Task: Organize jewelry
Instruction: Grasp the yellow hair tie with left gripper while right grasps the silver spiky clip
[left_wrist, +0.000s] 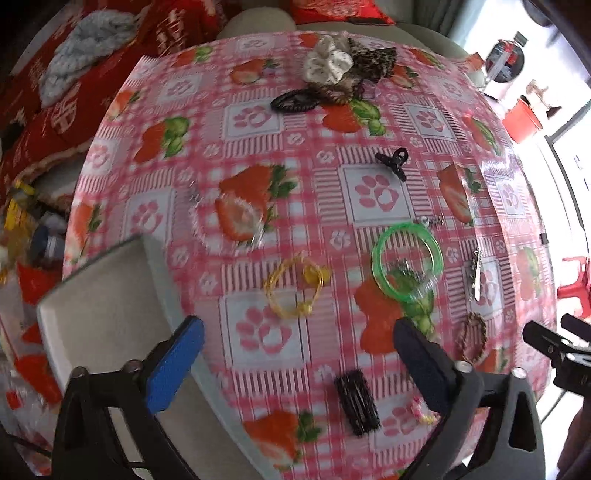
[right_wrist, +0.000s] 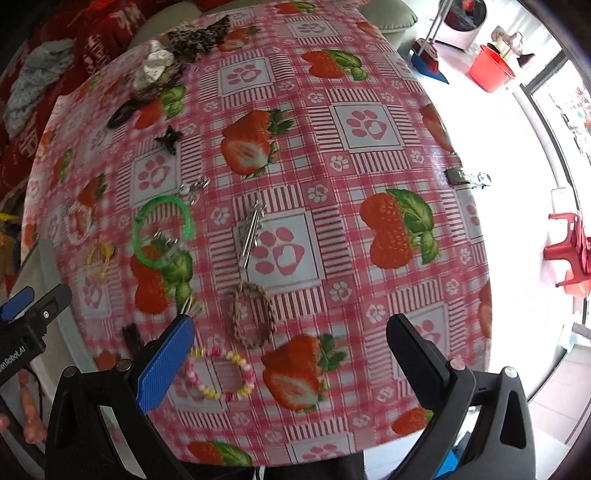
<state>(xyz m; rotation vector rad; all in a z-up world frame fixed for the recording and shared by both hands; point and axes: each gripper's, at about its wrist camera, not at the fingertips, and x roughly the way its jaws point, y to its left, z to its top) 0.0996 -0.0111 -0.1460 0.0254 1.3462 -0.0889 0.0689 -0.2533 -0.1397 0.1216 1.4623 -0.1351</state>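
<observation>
Jewelry lies scattered over the bench (left_wrist: 332, 206), and both claws hang above it spread wide, holding nothing. Just ahead of the left claw (left_wrist: 299, 354) sits a yellow wire bracelet (left_wrist: 295, 288), thin and springy by the look of it, likely to flex or skid if nipped across the loop; a pinch on one side of the rim should hold better. Further ahead and to its right is a green bangle (left_wrist: 406, 258), stiff and slick-looking plastic, best taken across its band. Beneath that claw lies a black comb clip (left_wrist: 357, 402), light and rigid. Under the right claw (right_wrist: 291, 354) is a pink-and-yellow bead bracelet (right_wrist: 221, 376), limp and prone to drape, and just beyond it a braided brown loop (right_wrist: 253, 317), soft, easy to grip anywhere. Silver hairpins (right_wrist: 251, 232) lie further ahead (flat, so probably hard to get under). A pale tray (left_wrist: 103, 306) sits to the left claw's left, and the part in view holds nothing.
</observation>
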